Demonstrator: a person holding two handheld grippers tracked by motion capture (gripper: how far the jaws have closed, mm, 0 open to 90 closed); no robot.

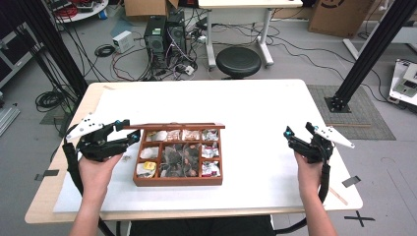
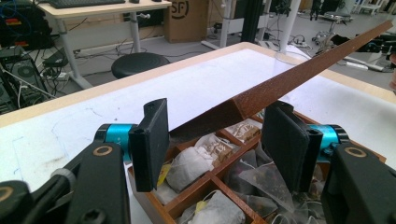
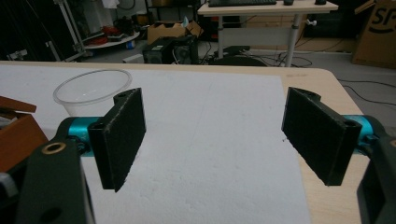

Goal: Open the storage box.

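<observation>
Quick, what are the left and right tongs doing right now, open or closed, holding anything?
Left tongs: open, empty, at the brown wooden compartment box of tea bags.
Right tongs: open, empty, over the white table.

Reddish-brown wooden box [image 1: 178, 182] beside the black left hand-held gripper [image 1: 129, 132]; white tea bags [image 2: 189, 167]; white counter [image 1: 265, 113]; clear cup [image 3: 92, 91].

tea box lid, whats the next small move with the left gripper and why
Probably ease the left gripper forward and close it on the lid: its fingers stand open at the raised lid's corner, over the tea bags, not yet gripping.
</observation>
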